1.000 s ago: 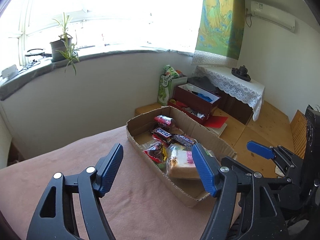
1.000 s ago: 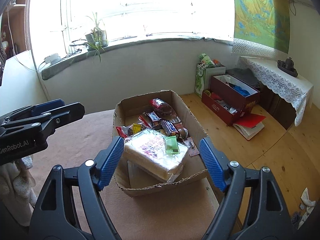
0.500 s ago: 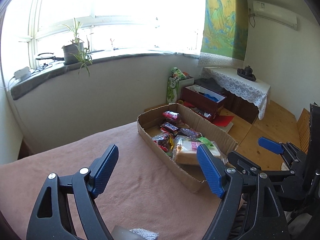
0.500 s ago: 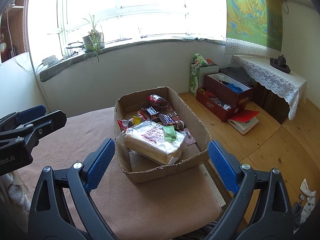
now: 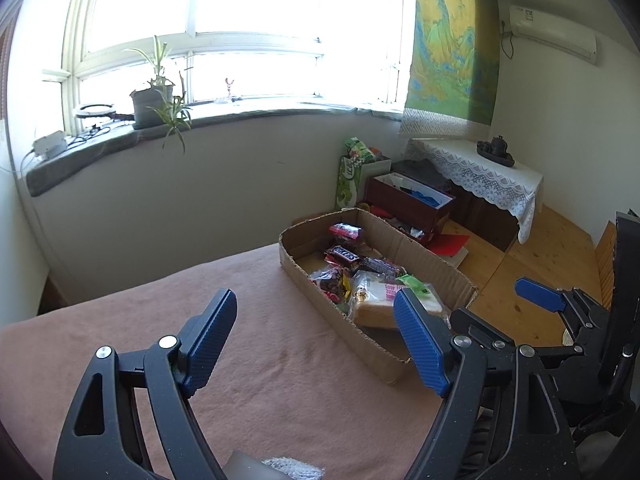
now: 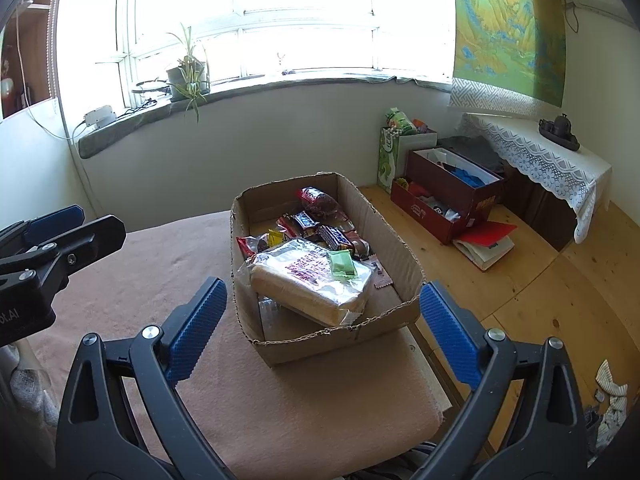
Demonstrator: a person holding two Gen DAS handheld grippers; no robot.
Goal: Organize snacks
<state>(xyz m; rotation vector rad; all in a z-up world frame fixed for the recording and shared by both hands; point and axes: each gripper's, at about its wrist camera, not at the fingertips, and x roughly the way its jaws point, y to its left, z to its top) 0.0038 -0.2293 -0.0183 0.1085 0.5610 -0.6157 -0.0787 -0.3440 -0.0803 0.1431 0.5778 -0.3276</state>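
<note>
On the pink blanket (image 6: 168,276) covering the table, at its right-hand edge, sits an open cardboard box (image 6: 400,248) holding the snacks. A bagged loaf of sliced bread (image 6: 308,284) lies tilted across the near half of the box, with a small green packet (image 6: 342,263) resting on top of it. Behind the loaf are chocolate bars (image 6: 320,232) and other wrapped sweets in red and yellow, piled loosely toward the far wall of the box. In the left wrist view the same box (image 5: 436,268) lies ahead and to the right, the bread (image 5: 376,300) near its closest corner.

The right gripper (image 6: 320,328) hangs just in front of the box, its blue-padded jaws spread wide and holding nothing. The left gripper (image 5: 316,340) hovers over bare blanket (image 5: 260,360) to the left of the box, jaws likewise wide apart and empty.

Beyond the table lie a wooden floor (image 6: 540,292), a dark red box (image 6: 452,196), a red book (image 6: 486,236), a lace-covered side table (image 6: 560,156) and a potted plant (image 6: 188,72) on the windowsill.
</note>
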